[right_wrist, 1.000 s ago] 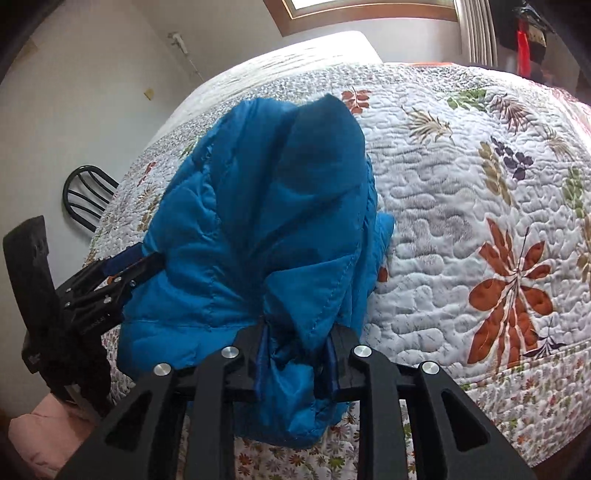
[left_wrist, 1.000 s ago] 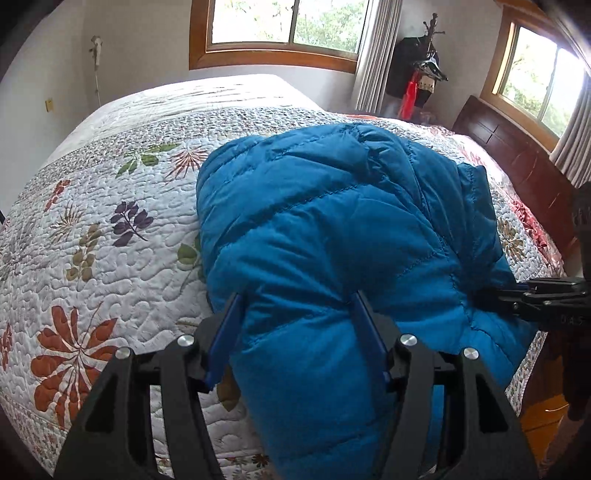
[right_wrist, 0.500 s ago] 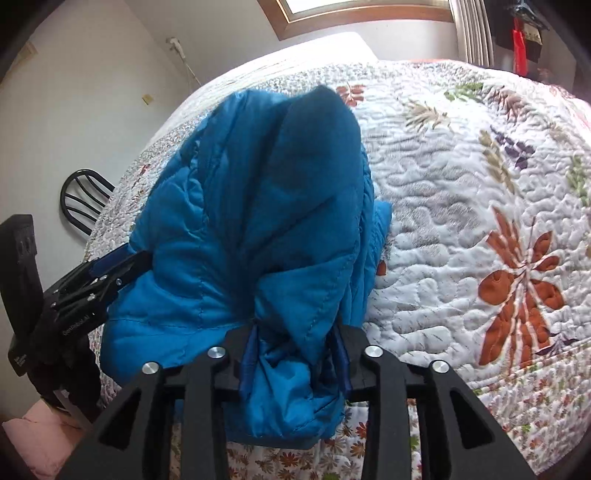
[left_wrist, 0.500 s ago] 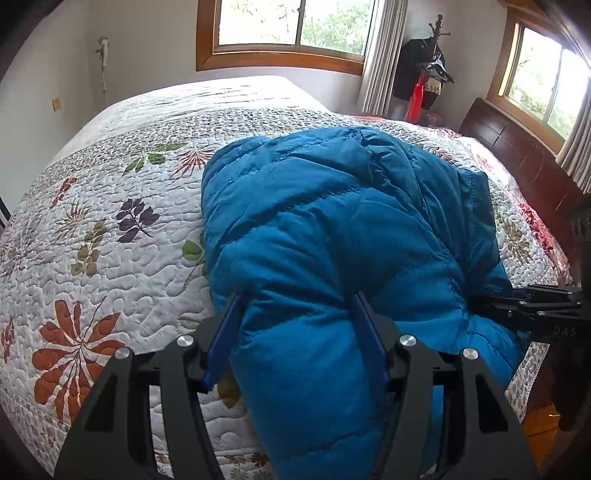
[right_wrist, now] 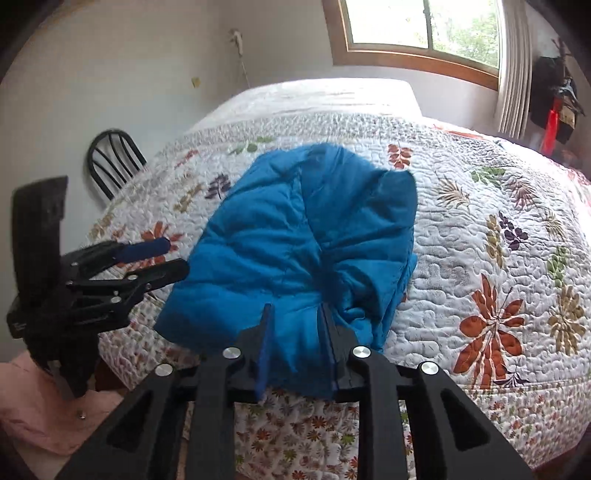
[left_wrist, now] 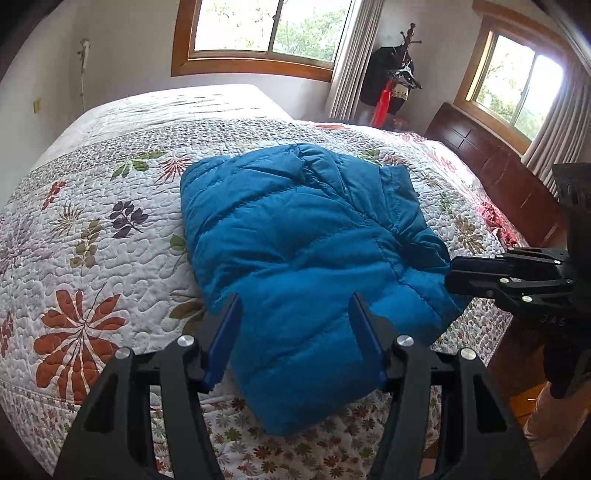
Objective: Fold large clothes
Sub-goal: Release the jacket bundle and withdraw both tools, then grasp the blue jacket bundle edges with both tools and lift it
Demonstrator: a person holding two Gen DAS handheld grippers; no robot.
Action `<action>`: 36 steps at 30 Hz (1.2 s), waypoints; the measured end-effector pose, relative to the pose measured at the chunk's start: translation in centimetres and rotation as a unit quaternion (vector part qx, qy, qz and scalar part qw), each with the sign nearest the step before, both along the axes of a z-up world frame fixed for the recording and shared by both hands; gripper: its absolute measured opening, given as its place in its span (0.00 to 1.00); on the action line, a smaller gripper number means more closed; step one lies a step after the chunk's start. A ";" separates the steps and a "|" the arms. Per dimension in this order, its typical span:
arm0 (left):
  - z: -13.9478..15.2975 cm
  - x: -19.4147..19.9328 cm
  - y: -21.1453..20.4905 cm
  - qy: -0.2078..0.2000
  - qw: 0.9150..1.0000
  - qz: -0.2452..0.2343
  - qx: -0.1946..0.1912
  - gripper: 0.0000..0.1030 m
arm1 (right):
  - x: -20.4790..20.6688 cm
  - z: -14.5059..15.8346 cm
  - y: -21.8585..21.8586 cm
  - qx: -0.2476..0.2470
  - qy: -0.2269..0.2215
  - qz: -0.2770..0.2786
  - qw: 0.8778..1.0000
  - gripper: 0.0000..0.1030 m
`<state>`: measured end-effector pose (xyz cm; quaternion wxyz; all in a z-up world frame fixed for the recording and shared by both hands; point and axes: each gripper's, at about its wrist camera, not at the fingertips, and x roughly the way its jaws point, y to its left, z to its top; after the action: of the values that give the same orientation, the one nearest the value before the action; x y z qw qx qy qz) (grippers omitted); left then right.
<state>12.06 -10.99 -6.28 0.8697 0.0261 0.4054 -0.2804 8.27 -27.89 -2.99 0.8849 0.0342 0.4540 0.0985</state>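
Left tongs [left_wrist: 291, 314] apart, clear; right tongs [right_wrist: 295, 325] closing over jacket [left_wrist: 295, 229], seemingly nothing pinched.

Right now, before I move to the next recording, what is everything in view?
jacket: one, blue, lying on the bed's near edge
quilt: one, white floral, covering the bed
windows: two, wood-framed, behind the bed
headboard: one, dark wood, right
coat stand: one, dark, far corner
chair: one, black, left of bed
pink cloth: one, low left
left gripper: black, jaws open, beside jacket
right gripper: black, jaws closing, jacket fabric between them
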 end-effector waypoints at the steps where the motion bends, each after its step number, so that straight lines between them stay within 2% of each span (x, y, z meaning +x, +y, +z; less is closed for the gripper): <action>1: -0.2 0.0 -0.2 0.004 1.000 -0.001 0.003 0.56 | 0.3 -0.5 -0.2 0.001 0.009 -0.002 1.000 0.23; 5: -2.2 0.5 -0.5 0.034 0.999 -0.007 0.015 0.56 | 0.5 -3.0 -1.6 0.021 0.044 -0.012 0.999 0.20; 8: -3.0 0.3 -0.5 0.029 0.999 -0.007 0.016 0.56 | 0.7 -5.5 -2.2 0.038 0.064 -0.011 0.997 0.20; 11: -3.8 0.0 -0.9 0.021 1.000 -0.004 0.022 0.55 | 0.8 -7.1 -2.3 0.050 0.065 -0.014 0.997 0.20; 16: -4.8 0.0 -1.2 0.012 1.000 0.004 0.023 0.55 | 0.6 -8.0 -2.0 0.049 0.054 -0.018 0.997 0.20; 22: -3.7 0.6 -0.4 0.024 1.000 0.001 0.004 0.53 | 0.4 -6.4 -1.9 0.042 0.052 -0.017 0.998 0.19; 26: -2.0 2.3 1.3 0.034 0.999 0.014 -0.028 0.51 | 0.0 -4.0 -1.4 0.021 0.029 -0.007 0.999 0.21; 29: -0.6 3.8 1.9 0.024 0.998 0.032 -0.039 0.49 | 0.2 -2.0 -1.1 0.009 0.009 0.002 1.000 0.22; 34: 0.8 6.7 1.7 0.037 0.996 0.049 -0.058 0.36 | 3.0 1.3 0.0 -0.002 -0.018 0.011 1.000 0.22; 36: 1.0 7.9 1.3 0.043 0.995 0.059 -0.064 0.36 | 4.9 1.9 0.3 -0.001 -0.015 0.019 1.000 0.22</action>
<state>20.01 -9.73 -5.29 0.8663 -0.0660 0.4245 -0.2550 13.13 -27.59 -1.09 0.8895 0.0233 0.4417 0.1151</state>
